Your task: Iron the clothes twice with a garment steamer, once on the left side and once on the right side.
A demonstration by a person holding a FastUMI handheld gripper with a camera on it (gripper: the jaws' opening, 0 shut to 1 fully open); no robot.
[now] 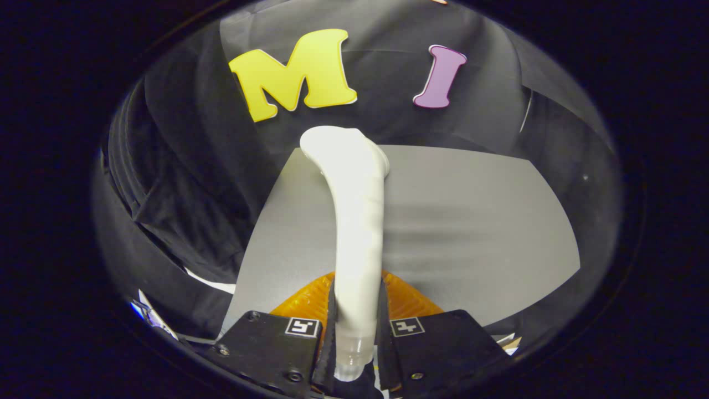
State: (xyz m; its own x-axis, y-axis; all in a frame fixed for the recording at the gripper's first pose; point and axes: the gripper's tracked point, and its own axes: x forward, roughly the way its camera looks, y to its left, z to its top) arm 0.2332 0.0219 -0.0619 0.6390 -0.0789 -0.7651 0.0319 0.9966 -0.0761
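- gripper [357,327] is clamped on the garment steamer [354,221]: both fingers [331,321] press the white handle from either side, low on the handle near its clear end cap.
- the steamer's long axis runs straight out from the gripper, in line with the fingers. the head is the far end; it widens and tips a little toward the dark garment [183,183], and its steam face is turned away from the camera, so i can't tell how the face is angled.
- the steamer sits over the grey board [471,221], head near the board's far edge. an orange ribbed piece [302,299] sits just under the handle at the gripper end; can't tell what it is.
- the dark garment hangs just beside the board, off the steamer's head side. it lies in folds, and which part is the left or right half isn't readable from here.
- step in hand, my read: carry the steamer across to the garment for a pass.
- to do it well: keep the grip firm, since the long handle gives the head leverage to twist in the fingers.
- bring the head face flat to the cloth, then run one straight stroke along one side.
- risk: the folds could catch the head, so start at a flat area.
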